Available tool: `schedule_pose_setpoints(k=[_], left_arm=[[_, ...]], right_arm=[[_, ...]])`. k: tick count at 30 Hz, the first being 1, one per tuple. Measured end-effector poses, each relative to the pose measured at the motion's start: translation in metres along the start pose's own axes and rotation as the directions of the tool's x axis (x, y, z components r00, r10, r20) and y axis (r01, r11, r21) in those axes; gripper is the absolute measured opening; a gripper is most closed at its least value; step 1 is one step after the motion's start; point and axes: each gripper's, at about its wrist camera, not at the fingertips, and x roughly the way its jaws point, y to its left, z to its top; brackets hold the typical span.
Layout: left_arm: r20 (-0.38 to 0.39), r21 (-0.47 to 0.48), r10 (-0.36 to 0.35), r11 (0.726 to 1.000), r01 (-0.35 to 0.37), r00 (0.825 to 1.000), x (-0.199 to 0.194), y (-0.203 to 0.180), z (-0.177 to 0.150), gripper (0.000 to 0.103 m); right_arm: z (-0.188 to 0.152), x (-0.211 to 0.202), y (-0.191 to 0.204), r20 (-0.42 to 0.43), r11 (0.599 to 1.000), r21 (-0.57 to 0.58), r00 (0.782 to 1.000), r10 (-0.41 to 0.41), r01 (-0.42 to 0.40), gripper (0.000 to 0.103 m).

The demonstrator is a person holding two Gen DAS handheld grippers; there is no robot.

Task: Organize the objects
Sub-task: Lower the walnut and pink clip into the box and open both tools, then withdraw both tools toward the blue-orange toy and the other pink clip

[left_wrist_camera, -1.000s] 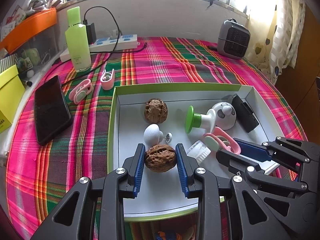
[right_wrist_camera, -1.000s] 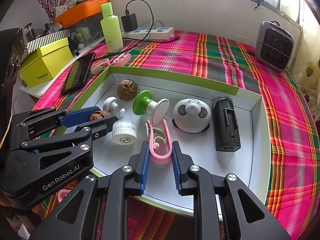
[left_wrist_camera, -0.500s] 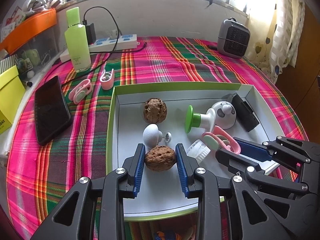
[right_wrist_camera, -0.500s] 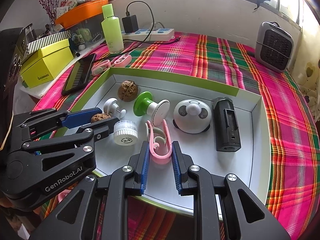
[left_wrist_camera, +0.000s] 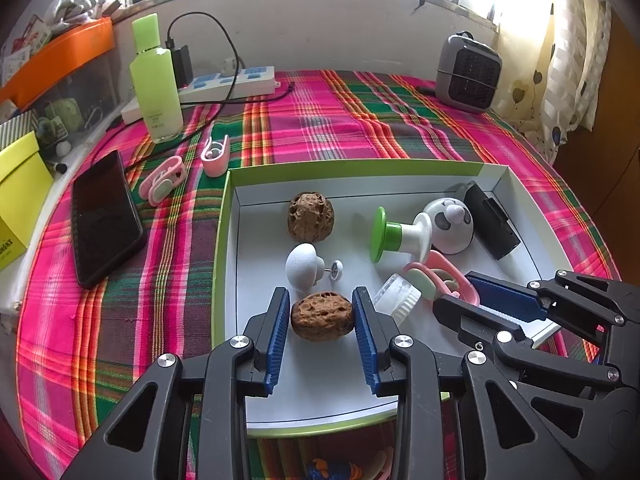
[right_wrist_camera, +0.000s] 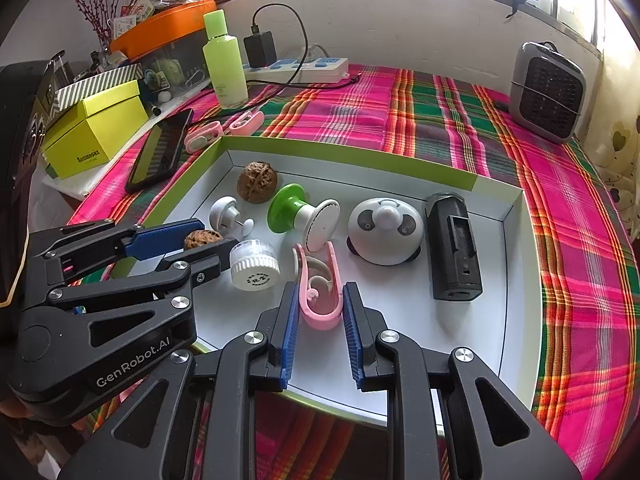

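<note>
In the left wrist view the left gripper point(left_wrist_camera: 321, 316) sits low in the centre of the frame, pointing down into the white tray point(left_wrist_camera: 400, 184), with a walnut point(left_wrist_camera: 322, 315) lying directly between its blue pads. The walnut rests on the tray floor with its long axis running across the frame, from one pad toward the other, so the jaws bracket its two ends. The jaws have just been opening a little, and thin slivers of space show at the walnut's ends, so I judge the grip released rather than clenched, though the right-hand pad sits so close that contact there cannot be ruled out. The right gripper point(right_wrist_camera: 319, 312), in the lower middle of the right wrist view, is clenched on the rounded end of a pink clip point(right_wrist_camera: 318, 288), whose long axis runs away from the gripper toward the top of the frame. A second walnut point(left_wrist_camera: 311, 217) stands further up the tray, above centre. The left gripper is plainly the nearer one to the lower walnut.
</note>
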Motion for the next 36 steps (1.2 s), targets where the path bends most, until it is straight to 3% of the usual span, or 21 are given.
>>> schedule_pose_setpoints(k=[15,25,36], left_arm=[[0.007,-0.010,-0.010,1.000,0.010,1.000,-0.008,-0.001,-0.002,0.040],[0.032,-0.027,-0.005,1.000,0.006,0.999,-0.022,0.001,-0.006,0.041],[0.063,-0.041,-0.006,0.999,0.008,0.998,-0.041,0.002,-0.016,0.041]], right_arm=[[-0.002,-0.008,0.002,0.021,1.000,0.005,1.000,-0.010,0.010,0.024],[-0.007,-0.018,0.002,0.041,1.000,0.023,0.999,-0.020,0.019,0.033],[-0.012,-0.034,0.010,0.077,0.999,0.024,0.997,-0.027,0.026,0.034]])
